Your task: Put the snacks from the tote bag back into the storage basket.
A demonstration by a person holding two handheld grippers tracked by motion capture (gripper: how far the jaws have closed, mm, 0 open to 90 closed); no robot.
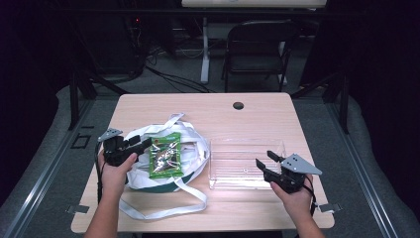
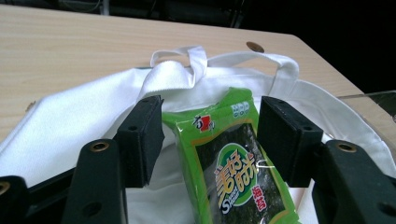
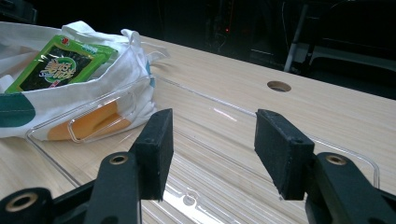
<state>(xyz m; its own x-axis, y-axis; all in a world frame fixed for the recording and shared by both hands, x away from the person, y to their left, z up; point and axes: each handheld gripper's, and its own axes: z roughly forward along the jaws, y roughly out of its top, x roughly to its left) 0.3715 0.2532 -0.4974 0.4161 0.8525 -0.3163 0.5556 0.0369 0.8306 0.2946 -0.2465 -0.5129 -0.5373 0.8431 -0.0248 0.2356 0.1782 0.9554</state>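
While the green seaweed snack packet (image 1: 165, 155) lies flat on the white tote bag (image 1: 143, 173) on the worktop (image 1: 257, 111), the left tongs (image 1: 147, 142) stand wide astride its near end, pads clear. Right tongs (image 1: 263, 158) gape wide, empty, over the clear plastic tray (image 1: 246, 148).

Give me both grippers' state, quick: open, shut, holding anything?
Left gripper: open, jaws either side of the green seaweed packet on the white tote bag, not pressing it.
Right gripper: open, holding nothing, over the clear tray.

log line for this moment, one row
left gripper: open, astride seaweed pack on tote bag | right gripper: open over clear tray
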